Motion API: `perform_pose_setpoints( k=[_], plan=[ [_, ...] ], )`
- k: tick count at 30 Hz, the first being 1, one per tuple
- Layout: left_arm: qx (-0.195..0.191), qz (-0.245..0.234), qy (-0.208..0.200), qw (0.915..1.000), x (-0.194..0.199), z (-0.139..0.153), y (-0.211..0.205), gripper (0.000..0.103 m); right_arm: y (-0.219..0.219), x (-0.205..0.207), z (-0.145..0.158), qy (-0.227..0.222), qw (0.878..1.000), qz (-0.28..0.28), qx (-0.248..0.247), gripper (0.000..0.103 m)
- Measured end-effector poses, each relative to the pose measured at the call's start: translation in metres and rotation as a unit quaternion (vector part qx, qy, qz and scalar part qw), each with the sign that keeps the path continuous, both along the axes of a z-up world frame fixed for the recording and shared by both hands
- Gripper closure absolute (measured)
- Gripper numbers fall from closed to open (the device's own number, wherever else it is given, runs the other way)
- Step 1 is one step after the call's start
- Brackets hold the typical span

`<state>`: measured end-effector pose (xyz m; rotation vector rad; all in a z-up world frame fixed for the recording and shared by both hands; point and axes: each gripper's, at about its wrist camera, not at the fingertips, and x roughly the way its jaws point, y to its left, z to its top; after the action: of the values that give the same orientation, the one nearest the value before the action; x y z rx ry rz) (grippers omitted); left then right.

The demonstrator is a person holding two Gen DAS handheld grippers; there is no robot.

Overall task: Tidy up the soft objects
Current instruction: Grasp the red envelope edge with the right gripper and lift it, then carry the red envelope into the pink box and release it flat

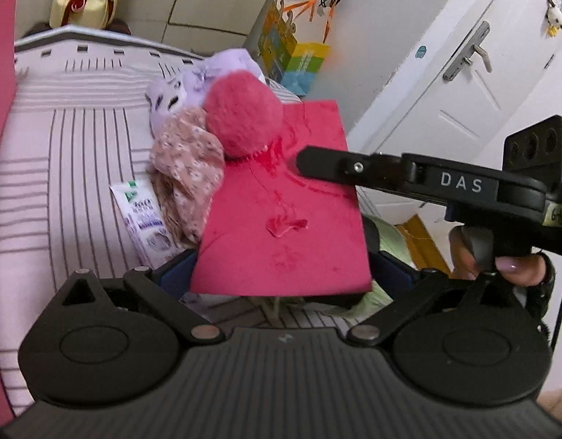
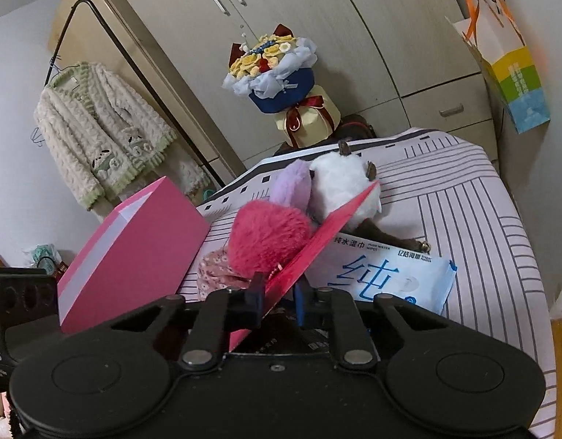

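Observation:
A flat pink-red lid [image 1: 281, 219] hangs tilted over the bed. My left gripper [image 1: 281, 274] spans its near end, a blue pad against each side edge. From the right, my right gripper [image 1: 302, 162] is shut on its thin side edge. In the right wrist view the lid [image 2: 317, 237] stands edge-on between that gripper's [image 2: 279, 285] pads. Behind it on the bed lie a fluffy pink plush [image 1: 244, 113], a purple plush [image 1: 193, 87] and a floral cloth [image 1: 189, 168]. A white plush [image 2: 339, 186] sits beside the purple one [image 2: 293, 183].
An open pink box [image 2: 134, 248] stands on the striped bed [image 2: 463, 219] at the left. A pack of wet wipes [image 2: 383, 278] lies under the lid. Behind are a bouquet [image 2: 281, 73], a wardrobe, a hung cardigan [image 2: 101, 135] and a paper bag [image 2: 511, 73]. A hand [image 1: 515, 267] holds the right gripper.

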<state>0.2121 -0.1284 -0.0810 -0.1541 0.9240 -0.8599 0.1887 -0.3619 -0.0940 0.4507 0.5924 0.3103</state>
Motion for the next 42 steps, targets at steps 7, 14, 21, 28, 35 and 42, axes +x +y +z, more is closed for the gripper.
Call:
perform_pose_setpoints(
  k=[7, 14, 21, 28, 35, 42],
  plan=[
    [-0.004, -0.004, 0.008, 1.0, -0.007, 0.005, 0.0, 0.014, 0.002, -0.009, 0.012, 0.003, 1.0, -0.014, -0.009, 0.087],
    [-0.007, -0.019, -0.003, 0.9998, -0.022, 0.019, 0.001, 0.014, 0.002, -0.031, 0.025, 0.004, 0.999, -0.032, -0.019, 0.087],
    [-0.007, -0.041, -0.007, 0.9991, -0.045, 0.028, 0.004, 0.014, 0.007, -0.057, 0.039, 0.003, 0.999, -0.034, -0.039, 0.087],
    [0.0, -0.046, -0.02, 0.9987, -0.071, 0.042, 0.019, 0.014, 0.02, -0.075, 0.055, 0.006, 0.999, -0.008, -0.05, 0.087],
    [0.015, -0.042, -0.025, 0.9987, -0.098, 0.052, 0.047, 0.014, 0.05, -0.093, 0.069, 0.005, 0.996, 0.046, -0.07, 0.087],
    [0.025, -0.016, -0.04, 0.9988, -0.122, 0.065, 0.088, 0.014, 0.092, -0.098, 0.086, -0.001, 0.991, 0.108, -0.079, 0.087]
  ],
)
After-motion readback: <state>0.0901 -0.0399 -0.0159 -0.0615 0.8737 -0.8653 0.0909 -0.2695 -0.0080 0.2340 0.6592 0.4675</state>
